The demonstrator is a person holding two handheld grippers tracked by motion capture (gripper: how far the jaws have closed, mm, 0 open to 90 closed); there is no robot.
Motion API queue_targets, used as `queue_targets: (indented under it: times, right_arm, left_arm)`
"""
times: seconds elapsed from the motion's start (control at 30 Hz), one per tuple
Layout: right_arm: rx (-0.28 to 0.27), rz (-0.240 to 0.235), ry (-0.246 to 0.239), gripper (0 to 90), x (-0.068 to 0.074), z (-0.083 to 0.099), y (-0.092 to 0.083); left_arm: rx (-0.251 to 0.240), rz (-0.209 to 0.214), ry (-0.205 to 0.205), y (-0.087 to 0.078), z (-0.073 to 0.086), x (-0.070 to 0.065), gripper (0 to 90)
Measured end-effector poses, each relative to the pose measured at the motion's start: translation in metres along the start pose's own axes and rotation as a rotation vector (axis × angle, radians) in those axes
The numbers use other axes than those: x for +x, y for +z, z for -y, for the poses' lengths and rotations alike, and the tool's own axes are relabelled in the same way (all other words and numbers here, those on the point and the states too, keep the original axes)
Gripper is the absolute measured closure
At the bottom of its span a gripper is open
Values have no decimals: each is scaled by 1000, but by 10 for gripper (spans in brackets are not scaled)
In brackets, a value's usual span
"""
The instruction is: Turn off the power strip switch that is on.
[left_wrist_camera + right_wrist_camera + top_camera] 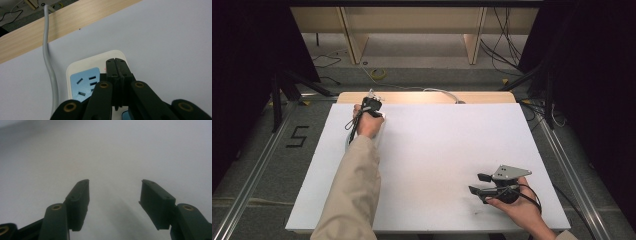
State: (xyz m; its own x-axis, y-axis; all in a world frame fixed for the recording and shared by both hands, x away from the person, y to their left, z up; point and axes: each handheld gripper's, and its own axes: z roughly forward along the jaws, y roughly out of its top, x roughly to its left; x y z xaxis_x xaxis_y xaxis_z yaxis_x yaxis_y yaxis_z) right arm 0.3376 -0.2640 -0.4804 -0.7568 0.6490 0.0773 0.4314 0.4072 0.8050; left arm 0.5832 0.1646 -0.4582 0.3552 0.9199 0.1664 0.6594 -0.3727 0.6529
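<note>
the white power strip (82,67) lies at the far left of the white table (437,150), its grey cord (47,60) running off over the wooden back edge (62,22). the left gripper (117,65) hangs right over the strip, jaws pressed together with nothing between them, tips beside the blue socket face (83,83). the right gripper (113,192), well apart near the front right, has its jaws spread over bare table.
</note>
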Motion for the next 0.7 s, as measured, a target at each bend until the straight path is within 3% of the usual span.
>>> queue_targets:
  times: [0.7]
  right_arm:
    - [4, -5, 0, 412, 0, -1, 1]
  left_arm:
    - [23, 4, 19, 0, -3, 0, 900]
